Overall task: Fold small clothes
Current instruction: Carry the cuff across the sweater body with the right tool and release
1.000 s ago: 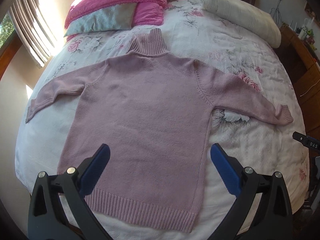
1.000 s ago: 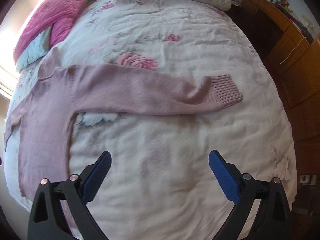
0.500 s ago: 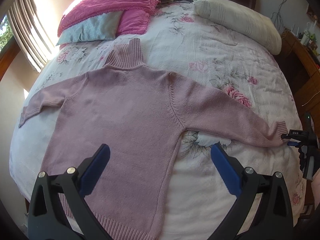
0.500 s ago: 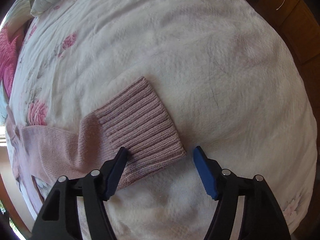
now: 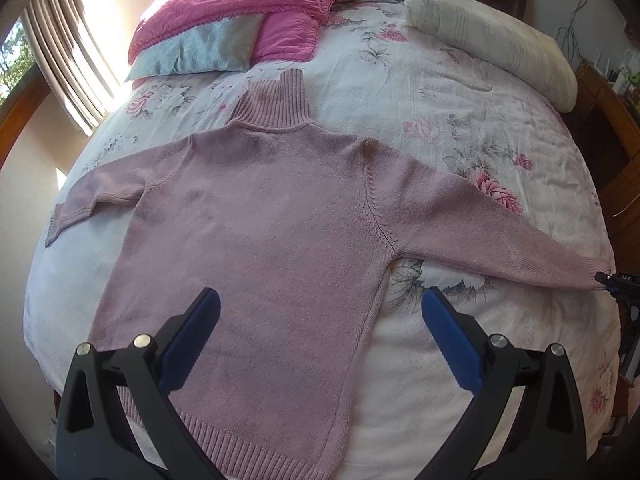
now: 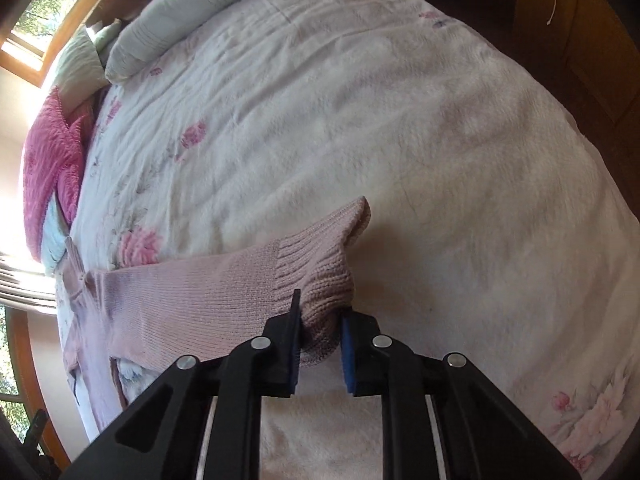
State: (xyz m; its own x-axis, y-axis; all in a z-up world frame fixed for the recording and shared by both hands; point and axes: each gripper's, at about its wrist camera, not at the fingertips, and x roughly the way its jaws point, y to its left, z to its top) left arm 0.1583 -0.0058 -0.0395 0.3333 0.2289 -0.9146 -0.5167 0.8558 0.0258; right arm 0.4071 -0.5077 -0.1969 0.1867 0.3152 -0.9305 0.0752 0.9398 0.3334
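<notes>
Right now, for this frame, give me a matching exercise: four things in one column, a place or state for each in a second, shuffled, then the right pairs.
Things:
1. left gripper
2. right gripper
3. turtleneck collar
4. grey pillow

States or places:
A. shut on the ribbed cuff of the pink sweater
B. leaning on the pink pillow at the head of the bed
C. open, hanging above the sweater's lower body
D. pointing toward the pillows

Pairs: 1-C, 2-A, 3-D, 4-B
</notes>
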